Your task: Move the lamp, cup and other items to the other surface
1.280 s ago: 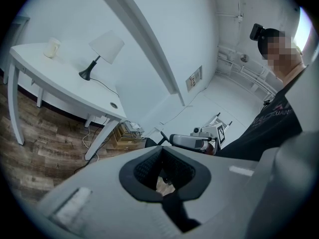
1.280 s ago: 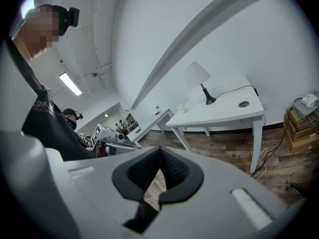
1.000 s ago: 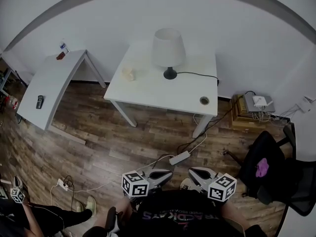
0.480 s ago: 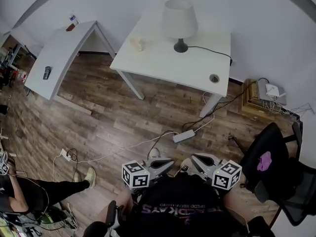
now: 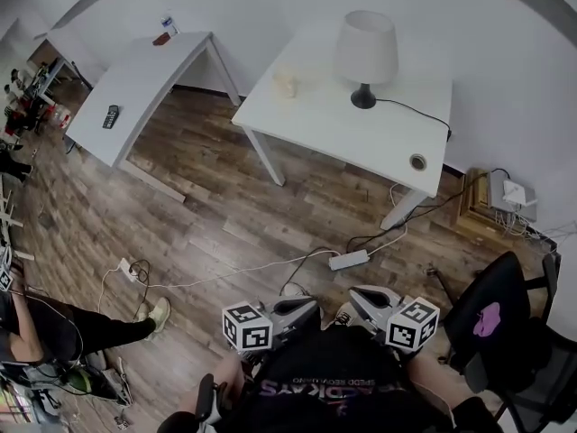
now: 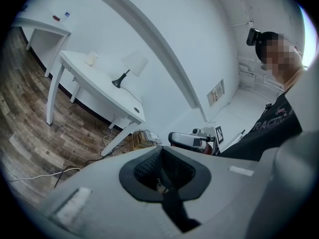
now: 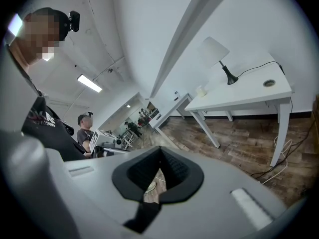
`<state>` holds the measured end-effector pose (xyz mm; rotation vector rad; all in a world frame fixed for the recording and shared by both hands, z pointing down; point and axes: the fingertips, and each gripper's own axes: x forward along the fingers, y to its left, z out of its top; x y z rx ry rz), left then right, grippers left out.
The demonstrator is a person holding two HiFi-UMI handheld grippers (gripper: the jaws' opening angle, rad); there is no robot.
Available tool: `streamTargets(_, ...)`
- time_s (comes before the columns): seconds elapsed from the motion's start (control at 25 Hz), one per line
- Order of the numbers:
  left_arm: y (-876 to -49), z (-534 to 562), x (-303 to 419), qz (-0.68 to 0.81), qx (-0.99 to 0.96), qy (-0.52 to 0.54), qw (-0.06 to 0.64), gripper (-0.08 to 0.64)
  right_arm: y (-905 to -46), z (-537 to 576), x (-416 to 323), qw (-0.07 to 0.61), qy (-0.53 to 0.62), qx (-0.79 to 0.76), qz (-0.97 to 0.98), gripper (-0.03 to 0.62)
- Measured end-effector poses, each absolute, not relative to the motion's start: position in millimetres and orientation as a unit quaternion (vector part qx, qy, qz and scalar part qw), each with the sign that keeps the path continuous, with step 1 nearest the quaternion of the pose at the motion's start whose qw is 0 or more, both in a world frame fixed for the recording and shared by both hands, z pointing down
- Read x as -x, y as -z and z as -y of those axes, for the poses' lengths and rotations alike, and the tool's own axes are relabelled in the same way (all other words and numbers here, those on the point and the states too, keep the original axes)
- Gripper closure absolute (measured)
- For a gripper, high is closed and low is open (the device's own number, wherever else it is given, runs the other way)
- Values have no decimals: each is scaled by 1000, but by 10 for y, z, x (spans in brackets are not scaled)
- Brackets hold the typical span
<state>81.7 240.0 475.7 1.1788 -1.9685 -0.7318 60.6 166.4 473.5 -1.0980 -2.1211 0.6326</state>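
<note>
**Both grippers shut and empty, held low; lamp and cup on the white table**

The left gripper (image 5: 299,308) and the right gripper (image 5: 368,299) sit side by side at the lower edge of the head view, close to the wearer's torso and well apart from all furniture. Each gripper's own view shows its dark pads pressed together along a narrow seam, with nothing caught between them.

The lamp (image 5: 365,57), with a white shade on a dark stem and base, stands upright towards the back of the white table (image 5: 347,142). Its cord runs off the right-hand edge. The cup (image 5: 285,83), small and cream-coloured, stands near the table's left end, apart from the lamp. A round cable port (image 5: 417,161) is set near the front right corner.

A second white desk (image 5: 135,97) stands to the left of the table with a gap between them. It carries a small dark remote-like item (image 5: 111,116) near the front and two small items (image 5: 163,36) at the far end; what they are cannot be made out.

Only the head view shows the power strip (image 5: 350,260) on the wooden floor, the black office chair (image 5: 505,332) with a purple object on its seat, the box of cabling (image 5: 505,197) by the wall, and a seated person's legs (image 5: 81,332) at the left.

The left gripper view shows the table, lamp and cup from the side, and also the right gripper and the wearer's dark shirt. The right gripper view alone shows a further room with a standing person (image 7: 85,128) and a ceiling light (image 7: 89,82).
</note>
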Motion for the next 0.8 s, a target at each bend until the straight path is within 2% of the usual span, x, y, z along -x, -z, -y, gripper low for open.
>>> streamTargets(0.44, -4707, -2992, -309, 775, -441, 316, 325, 557, -4679, -2247, -44, 330, -200, 435, 814, 586)
streamTargets(0.8, -4701, -3668, 157, 789, -445, 300, 299, 555, -4731, -2890, 592, 324, -187, 436, 819, 583)
